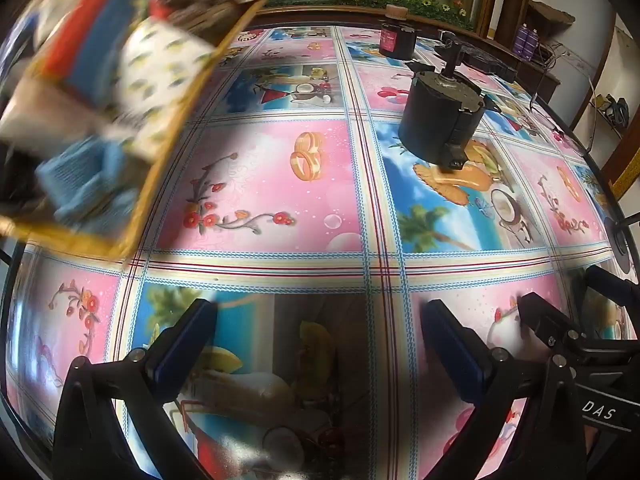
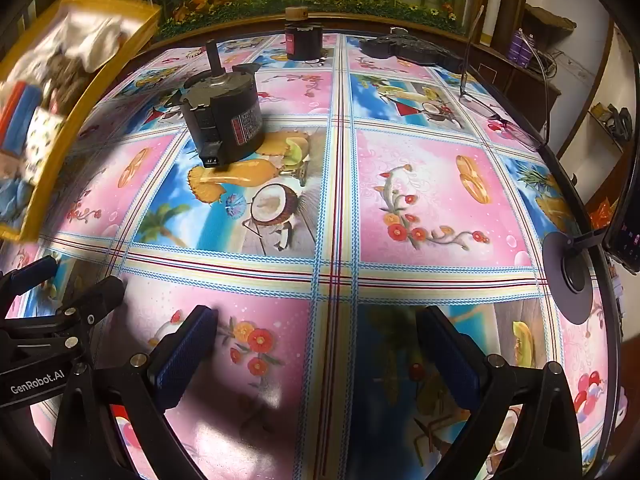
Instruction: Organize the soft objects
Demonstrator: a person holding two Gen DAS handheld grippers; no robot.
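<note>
1. Two hand-held grippers, left [image 1: 316, 344] and right [image 2: 316, 344], hover over the table [image 2: 420, 200], jaws spread and empty, apparently ready to pick.
2. Soft cloths [image 1: 156, 76] lie heaped in a tilted, blurred yellow tray [image 1: 160, 176] at far left.
3. A motor [image 2: 224, 120] stands apart, hard, likely not for sorting.

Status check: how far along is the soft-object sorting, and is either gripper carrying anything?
Done, it seems: the soft pieces, including a blue cloth and a white patterned one, sit in the yellow tray, which is blurred. In hand: nothing; the left gripper and right gripper are both open and empty. Left: no loose fabric shows on the tablecloth, only a black motor and a dark jar.
</note>
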